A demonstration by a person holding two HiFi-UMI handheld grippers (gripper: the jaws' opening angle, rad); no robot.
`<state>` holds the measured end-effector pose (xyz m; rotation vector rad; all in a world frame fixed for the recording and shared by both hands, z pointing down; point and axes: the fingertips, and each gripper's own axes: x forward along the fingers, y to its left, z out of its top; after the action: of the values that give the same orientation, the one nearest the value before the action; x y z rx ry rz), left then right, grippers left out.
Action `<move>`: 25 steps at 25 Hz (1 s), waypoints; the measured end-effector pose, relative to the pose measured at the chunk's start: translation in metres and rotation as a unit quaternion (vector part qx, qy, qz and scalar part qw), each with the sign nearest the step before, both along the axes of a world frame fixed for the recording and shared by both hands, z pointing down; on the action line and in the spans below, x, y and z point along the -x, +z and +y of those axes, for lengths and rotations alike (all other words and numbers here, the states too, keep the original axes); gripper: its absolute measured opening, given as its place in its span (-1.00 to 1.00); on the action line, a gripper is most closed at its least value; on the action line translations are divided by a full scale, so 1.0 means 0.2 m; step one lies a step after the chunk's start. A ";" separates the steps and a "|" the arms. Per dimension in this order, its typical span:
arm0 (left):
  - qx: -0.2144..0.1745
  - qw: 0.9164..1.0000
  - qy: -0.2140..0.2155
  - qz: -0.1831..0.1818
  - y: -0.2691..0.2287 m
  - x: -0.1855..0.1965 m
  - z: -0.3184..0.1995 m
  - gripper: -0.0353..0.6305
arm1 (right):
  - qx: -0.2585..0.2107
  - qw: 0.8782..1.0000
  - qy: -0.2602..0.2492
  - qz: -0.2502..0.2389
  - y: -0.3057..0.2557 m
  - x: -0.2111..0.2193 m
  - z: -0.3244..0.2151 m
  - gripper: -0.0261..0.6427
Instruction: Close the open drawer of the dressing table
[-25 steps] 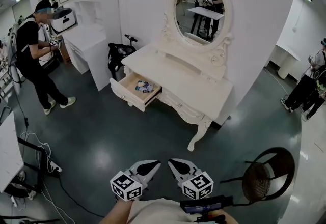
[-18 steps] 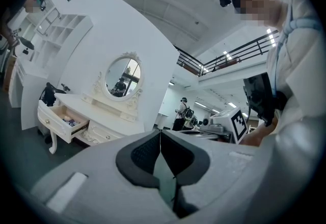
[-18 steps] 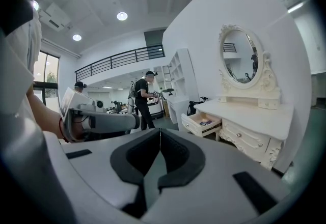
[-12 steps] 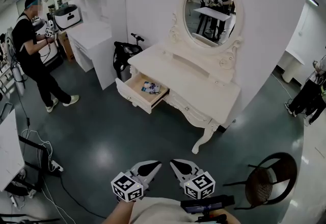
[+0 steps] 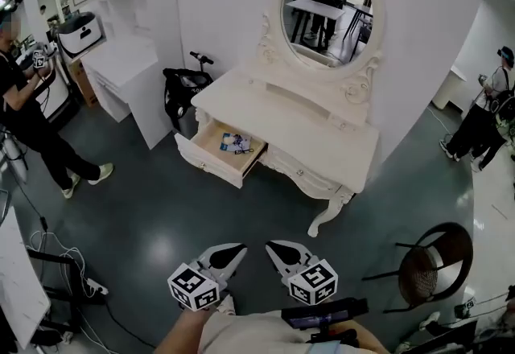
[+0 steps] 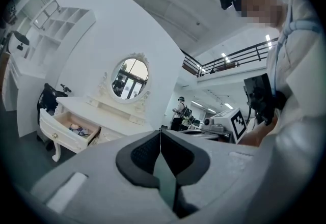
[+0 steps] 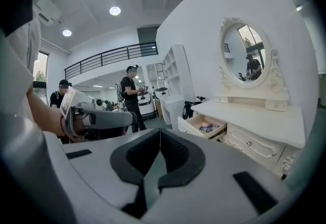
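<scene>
The cream dressing table point(image 5: 306, 131) with an oval mirror stands against the white wall. Its left drawer point(image 5: 216, 153) is pulled out, with small items lying inside. My left gripper point(image 5: 231, 251) and right gripper point(image 5: 276, 248) are low in the head view, side by side, well short of the table and over bare floor. Both are shut and hold nothing. The left gripper view shows the shut left gripper point(image 6: 160, 132) with the drawer point(image 6: 70, 130) far off at the left. In the right gripper view the right gripper point(image 7: 160, 132) is also shut, with the drawer point(image 7: 205, 126) to its right.
A black chair point(image 5: 426, 268) stands at the right, near me. A black scooter point(image 5: 181, 87) leans left of the table beside a white cabinet point(image 5: 121, 67). A person point(image 5: 28, 115) stands at far left, others point(image 5: 483, 115) at far right. Cables point(image 5: 60, 260) lie on the floor at left.
The view has shifted: the person at left now sits at the picture's edge and the table lies a little lower. Both grippers stay shut, side by side.
</scene>
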<state>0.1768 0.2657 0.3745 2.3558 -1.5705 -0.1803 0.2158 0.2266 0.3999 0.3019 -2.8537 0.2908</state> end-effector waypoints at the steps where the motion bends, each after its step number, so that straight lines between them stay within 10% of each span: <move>1: 0.002 1.000 0.007 0.000 0.00 0.04 -0.01 -0.87 | 0.000 1.000 0.005 0.000 -0.01 0.04 -0.01 -0.87; 25: 0.008 0.996 0.085 0.005 0.04 0.54 -0.26 -0.87 | 0.007 0.997 0.072 0.011 0.04 0.54 -0.20 -0.87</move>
<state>0.0689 0.2130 0.3821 2.4570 -1.3529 -0.1403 0.1070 0.1875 0.4069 0.5066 -2.8112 0.3323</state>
